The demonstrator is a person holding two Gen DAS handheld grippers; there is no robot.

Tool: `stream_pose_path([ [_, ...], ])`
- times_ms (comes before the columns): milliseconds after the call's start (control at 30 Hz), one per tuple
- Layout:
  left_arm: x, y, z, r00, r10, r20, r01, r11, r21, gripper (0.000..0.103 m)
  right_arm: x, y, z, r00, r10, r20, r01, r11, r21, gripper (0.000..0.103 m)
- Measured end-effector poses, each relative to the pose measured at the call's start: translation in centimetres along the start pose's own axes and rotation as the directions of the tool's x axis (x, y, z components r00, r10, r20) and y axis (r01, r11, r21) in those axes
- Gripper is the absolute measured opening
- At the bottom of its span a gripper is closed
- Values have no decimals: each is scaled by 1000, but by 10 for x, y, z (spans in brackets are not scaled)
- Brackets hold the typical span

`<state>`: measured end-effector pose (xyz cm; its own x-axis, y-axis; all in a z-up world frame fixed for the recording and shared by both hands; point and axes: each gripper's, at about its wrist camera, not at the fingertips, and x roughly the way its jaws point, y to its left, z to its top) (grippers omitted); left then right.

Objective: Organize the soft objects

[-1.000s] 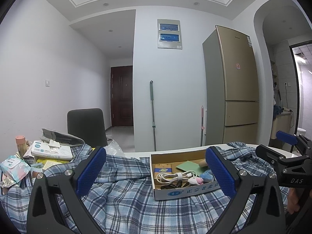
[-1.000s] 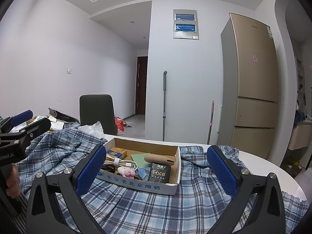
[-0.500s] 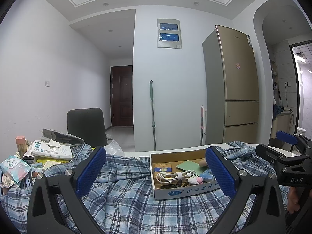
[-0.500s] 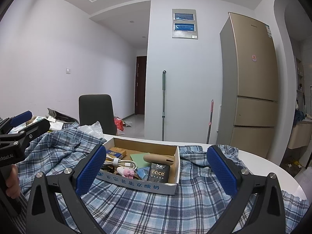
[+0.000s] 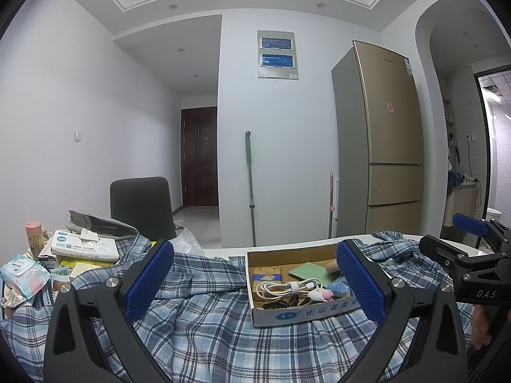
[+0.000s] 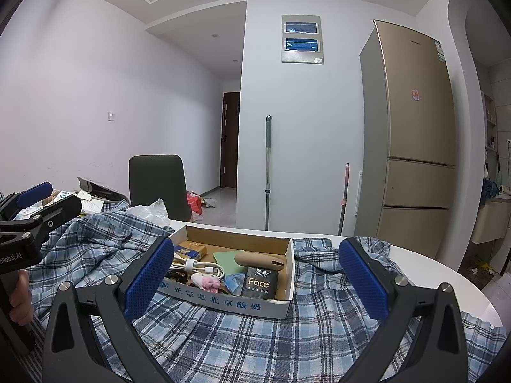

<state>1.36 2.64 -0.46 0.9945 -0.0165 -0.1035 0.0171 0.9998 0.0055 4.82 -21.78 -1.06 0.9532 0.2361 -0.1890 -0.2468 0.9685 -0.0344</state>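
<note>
A blue plaid shirt (image 5: 207, 322) lies spread and rumpled over a white table; it also shows in the right wrist view (image 6: 255, 338). A shallow cardboard box (image 5: 305, 311) rests on the shirt, holding a white cable, a cigarette pack, a green card and small items; in the right wrist view the box (image 6: 230, 300) also holds a black "Face" tissue pack (image 6: 260, 282). My left gripper (image 5: 254, 279) is open and empty above the shirt. My right gripper (image 6: 255, 279) is open and empty, facing the box.
Wet wipes, a tissue box (image 5: 84, 249) and papers crowd the table's left end. A dark chair (image 5: 140, 207) stands behind the table. The white table edge (image 6: 431, 265) curves at the right. A fridge (image 5: 386, 146) and mop stand by the far wall.
</note>
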Motion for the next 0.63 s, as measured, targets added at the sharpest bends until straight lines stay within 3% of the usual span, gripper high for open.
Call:
stream_pose_path([
  [633,0,0,0,1000,1,-4,-1,1000,2,103,0,-1,0,1000,1,6,-1,1000,0,103],
])
